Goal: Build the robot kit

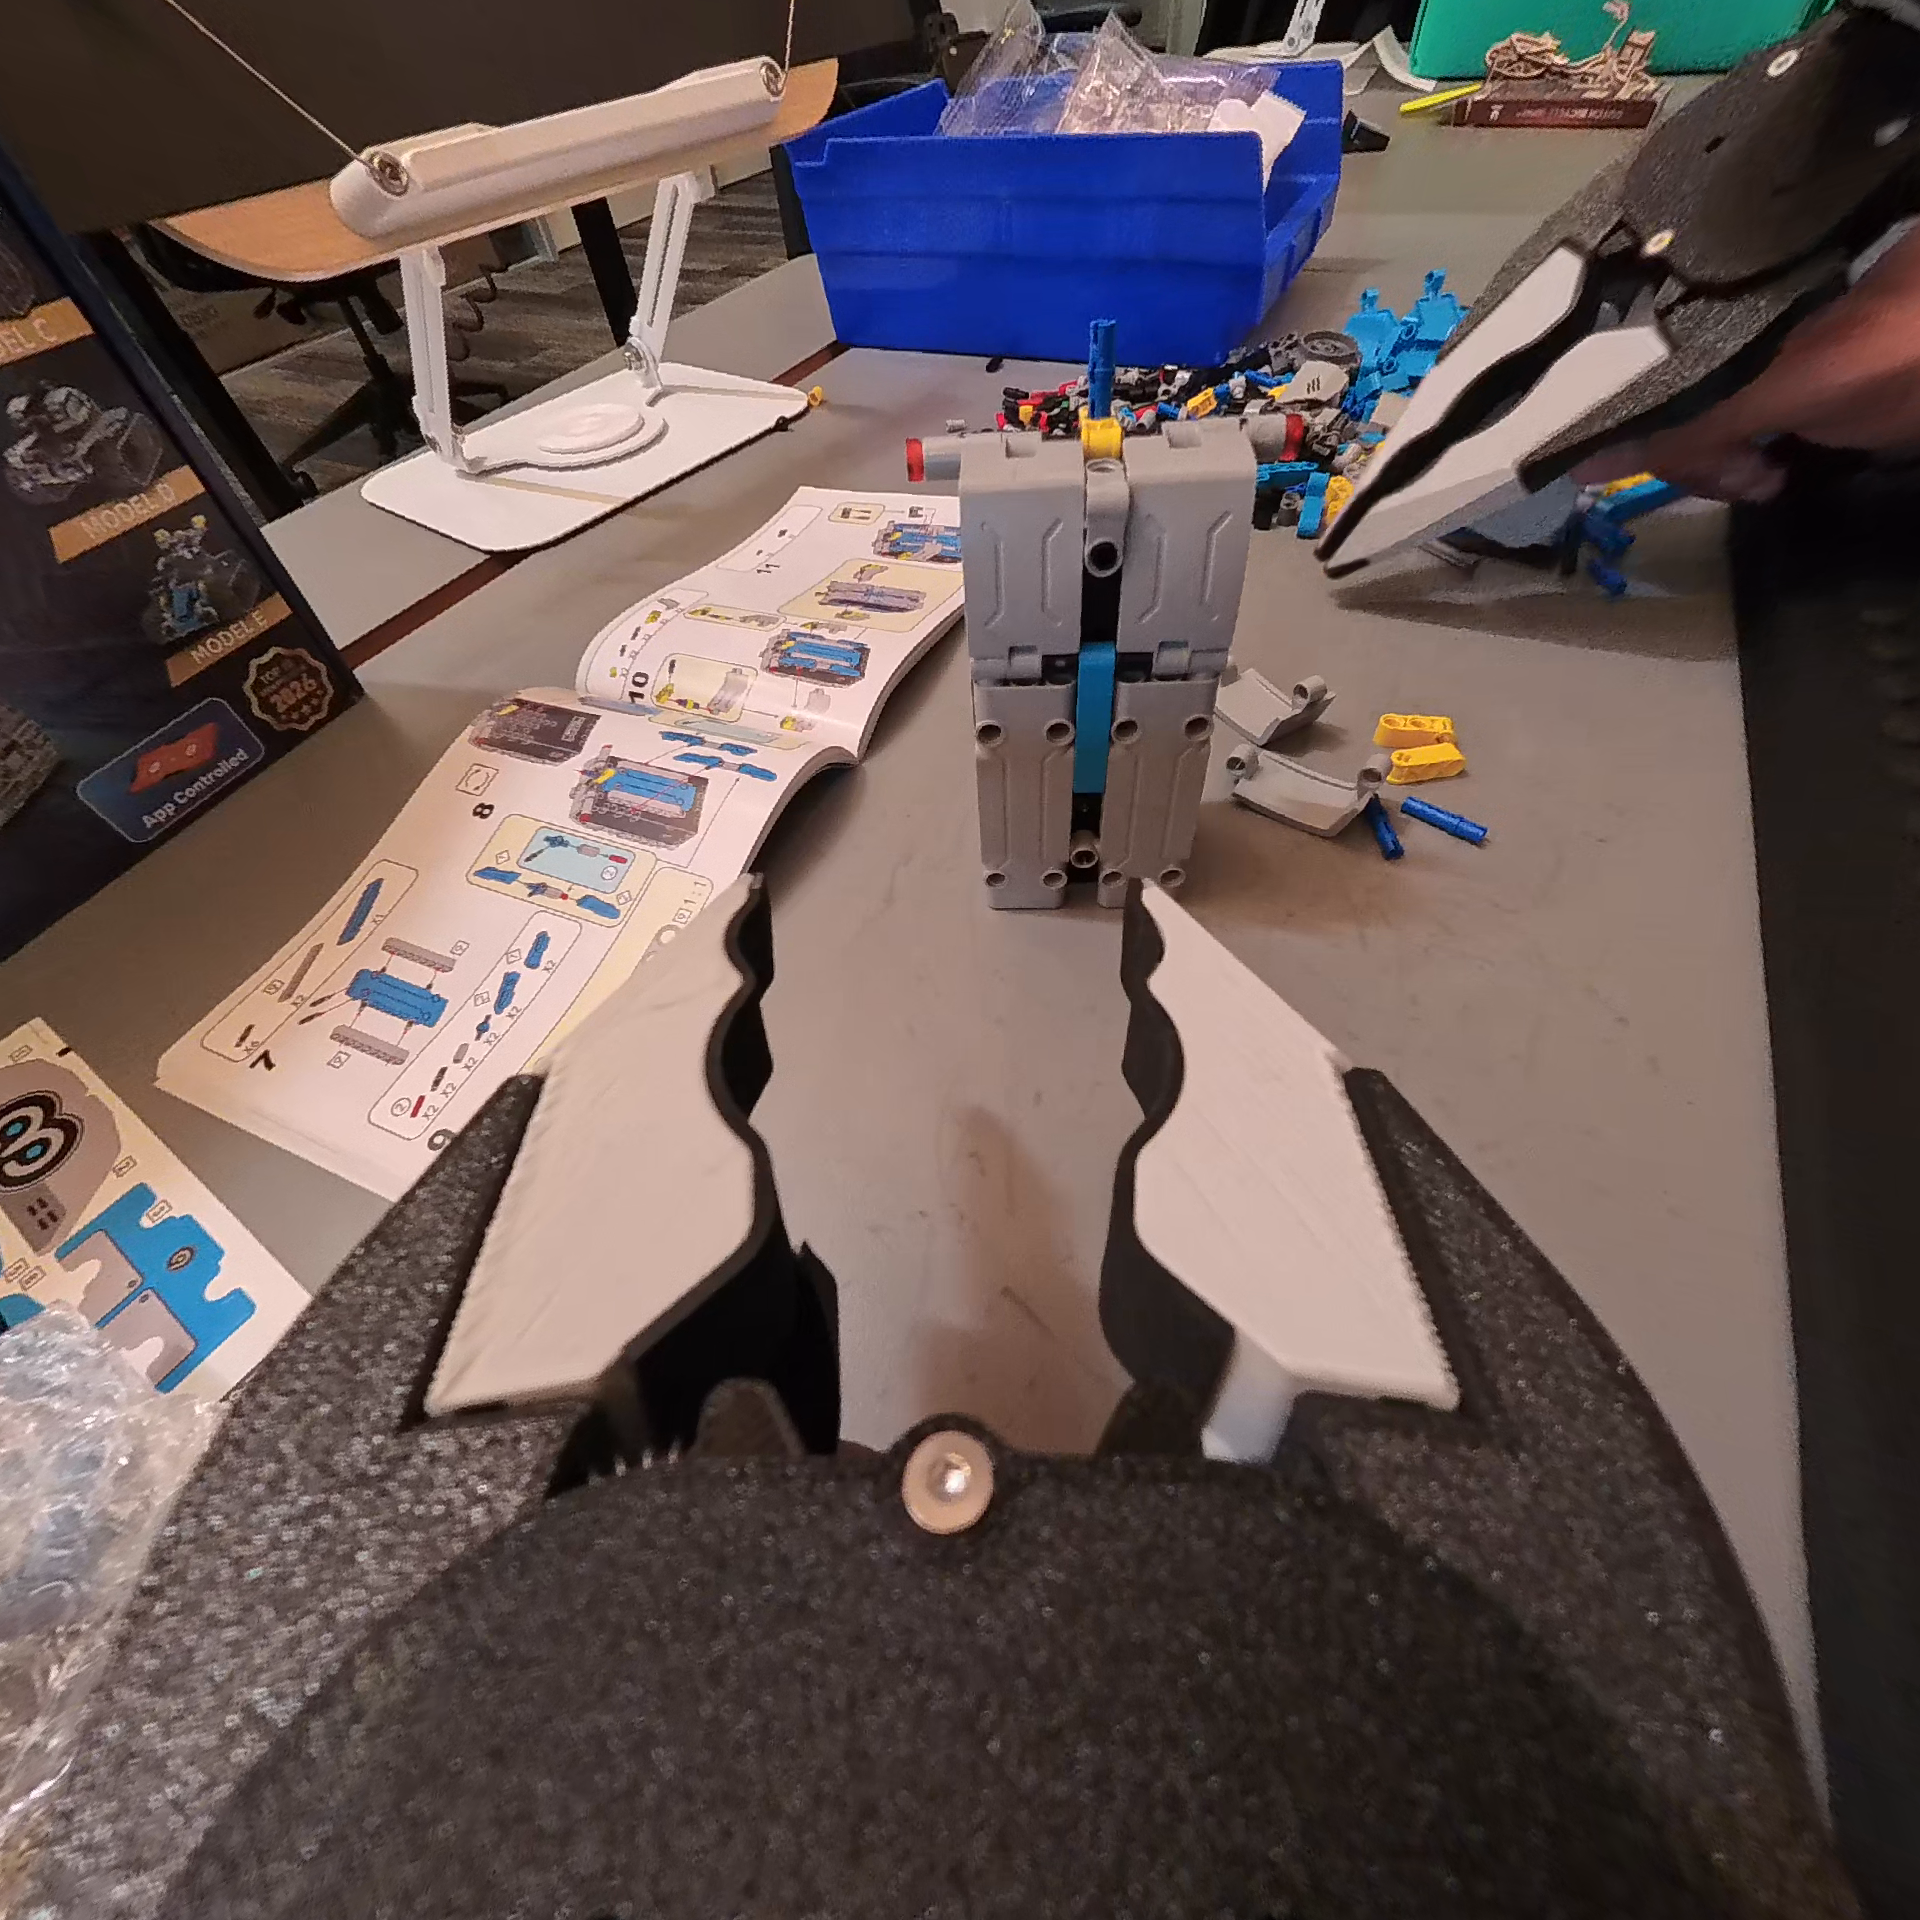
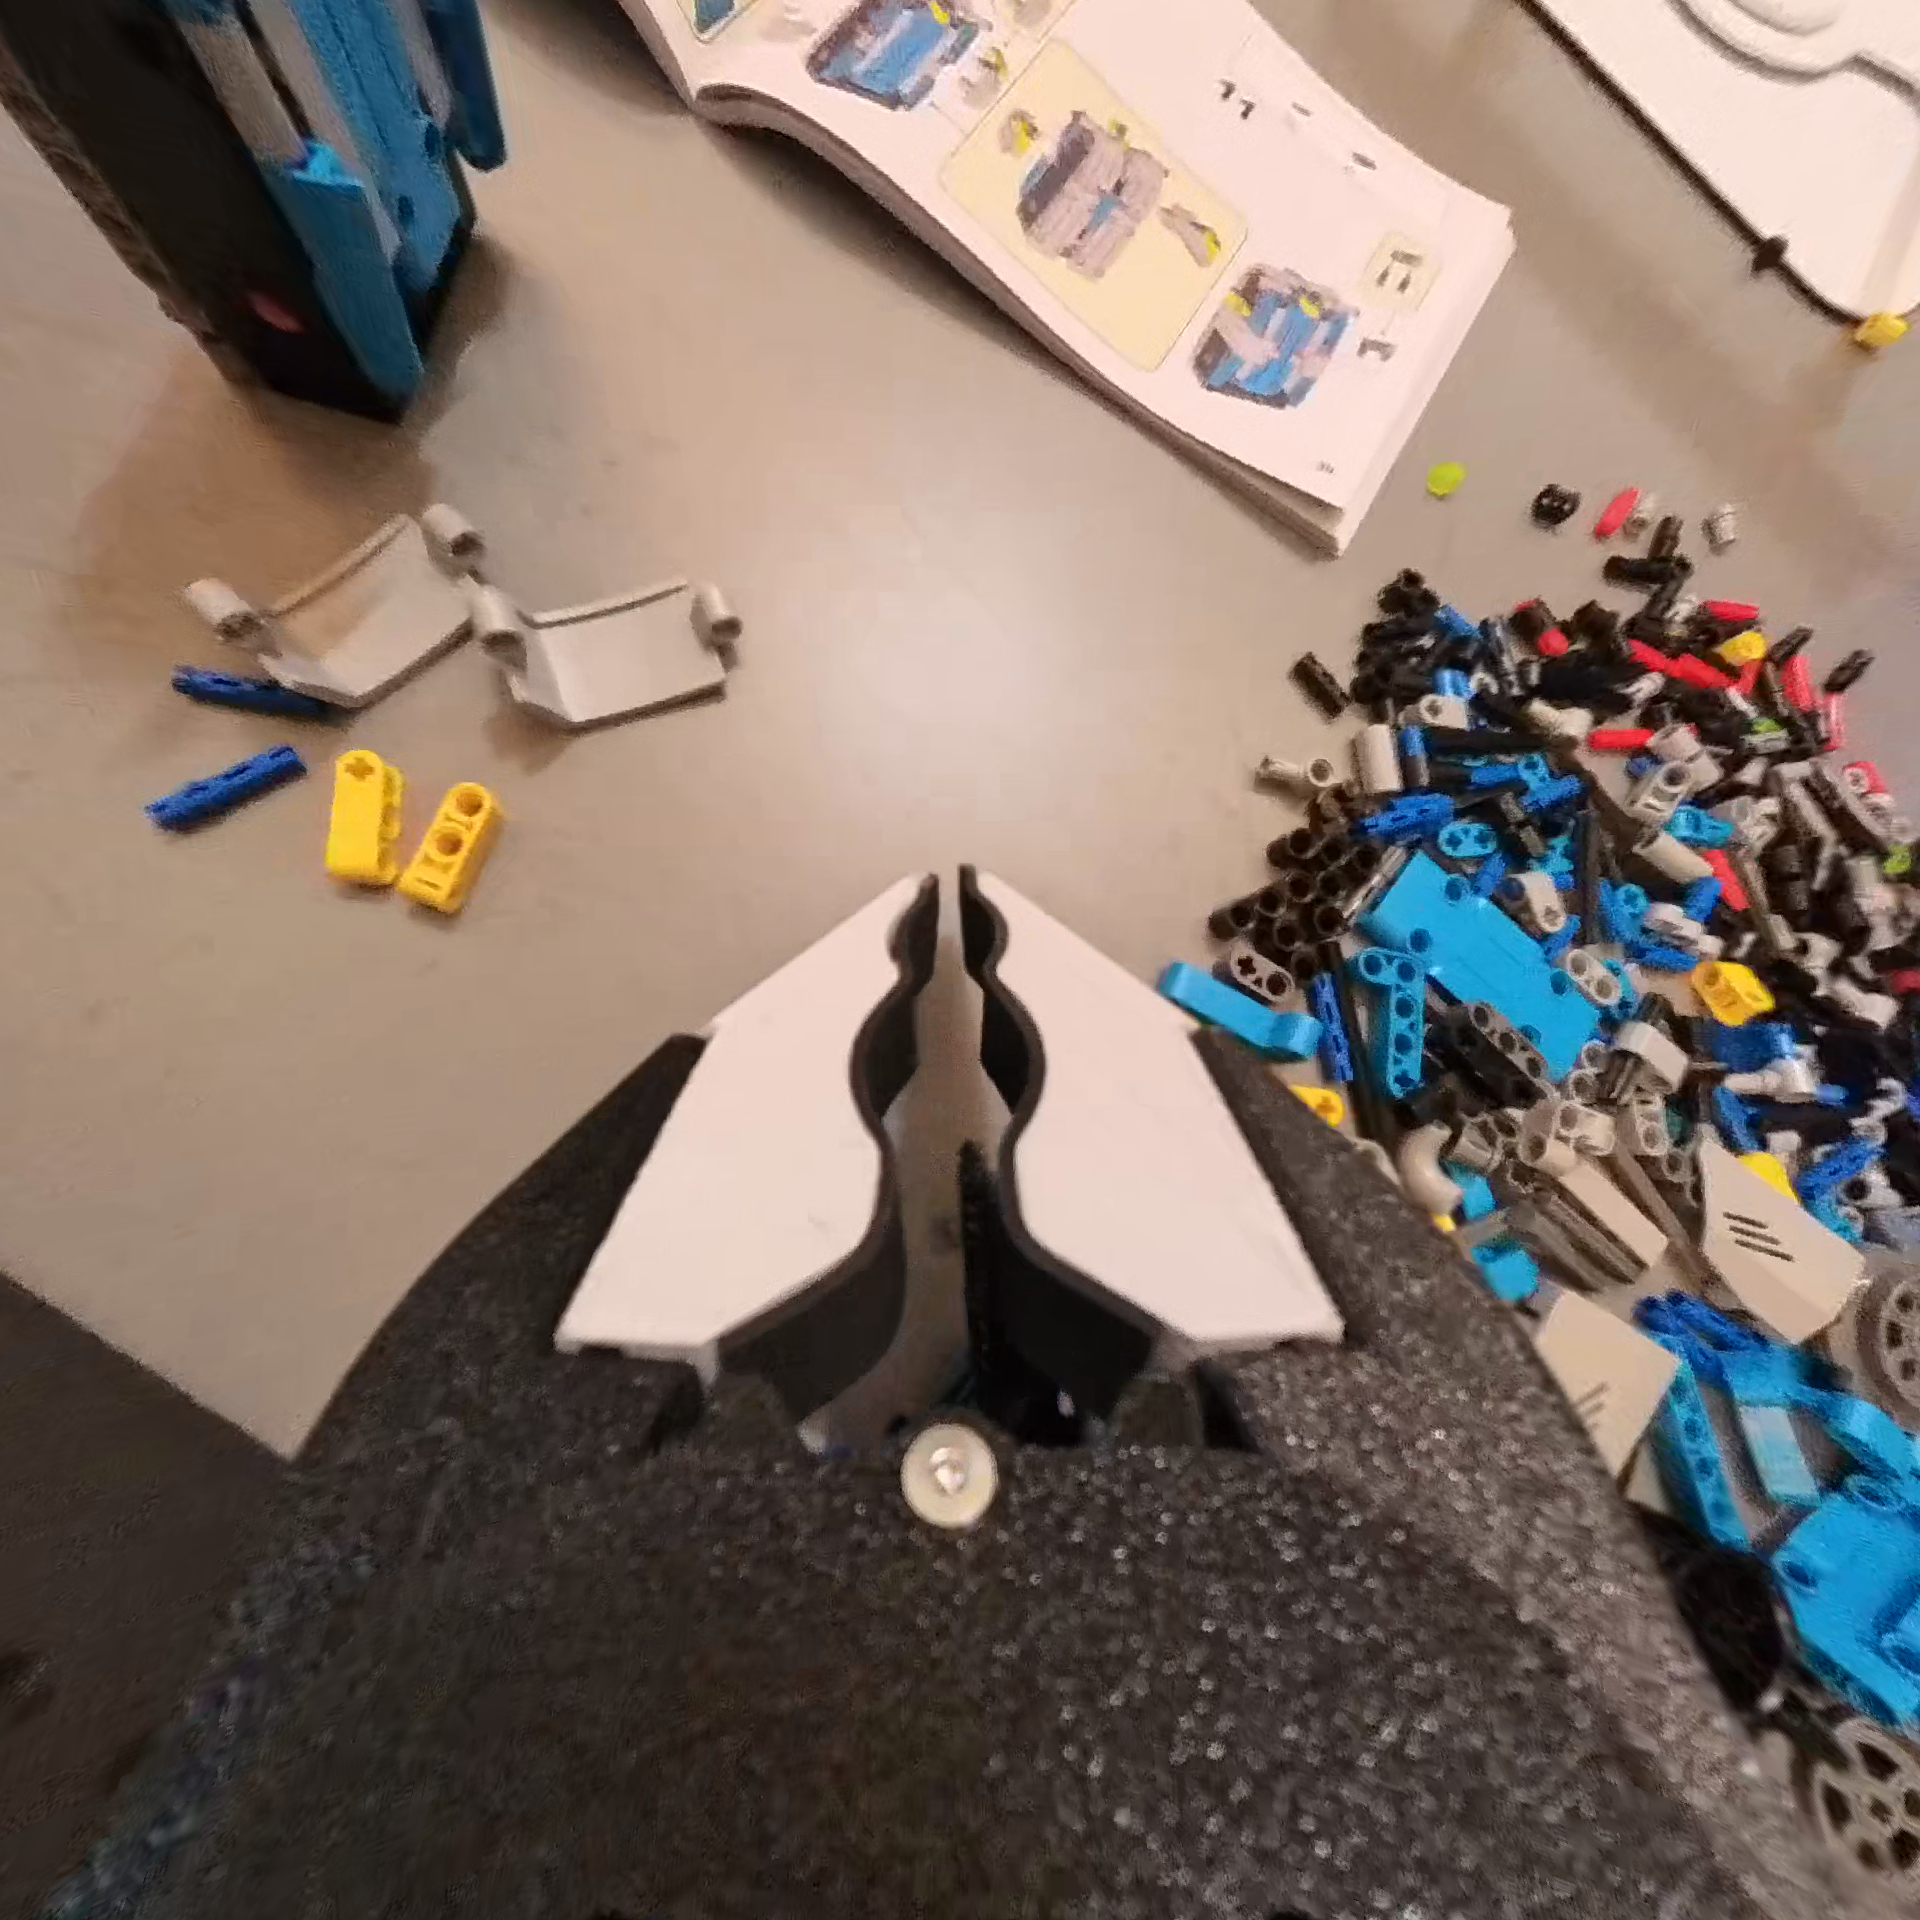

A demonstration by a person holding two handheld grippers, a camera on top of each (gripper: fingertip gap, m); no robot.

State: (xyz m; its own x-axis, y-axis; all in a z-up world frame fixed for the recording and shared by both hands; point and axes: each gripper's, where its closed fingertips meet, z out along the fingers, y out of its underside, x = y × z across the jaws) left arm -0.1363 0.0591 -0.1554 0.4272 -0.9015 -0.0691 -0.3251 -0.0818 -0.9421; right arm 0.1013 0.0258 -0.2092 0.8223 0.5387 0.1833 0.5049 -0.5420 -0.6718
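The left gripper (image 1: 945, 894) hovers over the grey worktop (image 1: 1558, 1039) with its jaws wide apart and empty, just short of the upright grey-and-blue brick model (image 1: 1101, 675); an open instruction booklet (image 1: 540, 831) lies to its left. The right gripper (image 2: 945, 883) has its jaws nearly together, a thin gap between the tips, holding nothing; it hangs beside the pile of loose bricks (image 2: 1610, 935), with two yellow pieces (image 2: 416, 831) and two grey curved panels (image 2: 468, 634) to its left.

Grey bench (image 1: 935, 1091), scuffed. Standing at centre: grey-and-blue block model (image 1: 1101, 665). At 9 o'clock of it, open instruction booklet (image 1: 582, 831); at 3, curved grey panels (image 2: 488, 634), yellow connectors (image 2: 416, 831), blue pins (image 2: 223, 784). At 12, blue bin (image 1: 1049, 229); at 1, loose parts heap (image 2: 1621, 935).
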